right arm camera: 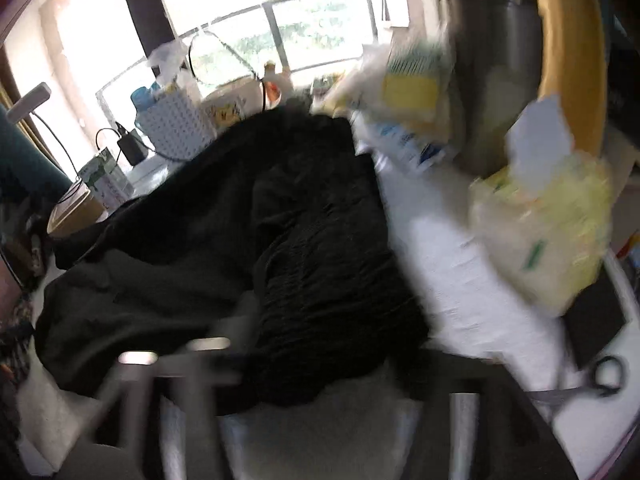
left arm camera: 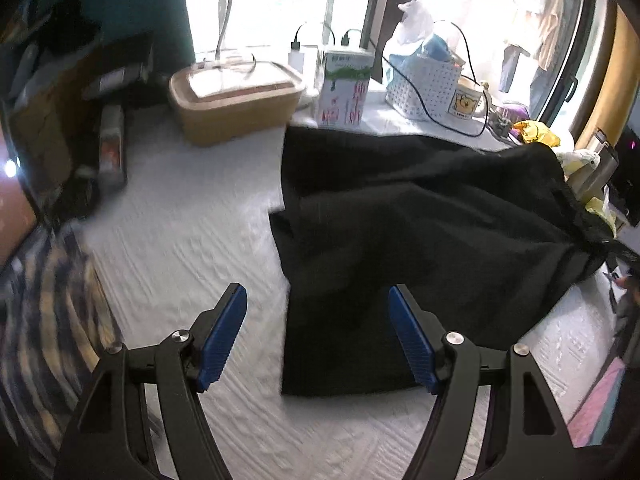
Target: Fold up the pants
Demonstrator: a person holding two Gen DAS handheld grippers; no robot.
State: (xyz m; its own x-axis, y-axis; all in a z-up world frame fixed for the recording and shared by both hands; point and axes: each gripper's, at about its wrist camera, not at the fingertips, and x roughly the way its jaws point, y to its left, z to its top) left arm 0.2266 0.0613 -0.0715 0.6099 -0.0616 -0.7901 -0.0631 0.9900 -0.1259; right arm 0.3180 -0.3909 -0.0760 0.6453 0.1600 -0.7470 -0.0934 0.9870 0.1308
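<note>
Left gripper (left arm camera: 318,296) sits low at the bottom centre of its own view, blue pads (left arm camera: 224,336) spread wide apart, nothing between them, angled down over the white textured sheet (left arm camera: 192,216). The black pants (left arm camera: 420,232) fill the centre-right of that frame, lying in a loose heap of layered folds; their nearest straight edge runs down between the two fingers, the right pad over dark cloth, the left pad over bare sheet. Behind the pants, upper centre, a tan lidded box (left arm camera: 236,100), a green-and-white carton (left arm camera: 346,88) beside it, then a white perforated basket (left arm camera: 424,84) and a mug with a bear print (left arm camera: 468,102) toward the upper right. A striped cloth (left arm camera: 48,304) shows at the lower left edge. Over to the right wrist view, and it is heavily smeared: the right gripper (right arm camera: 304,384) is only grey streaks across the bottom of the frame, so whether its fingers are apart or together I cannot tell. The pants (right arm camera: 280,248) are bunched up through the middle of that frame, rumpled end nearest the gripper. On the right side, a yellow plastic bag (right arm camera: 540,232), and scissors (right arm camera: 600,376) lower right on the sheet.
</note>
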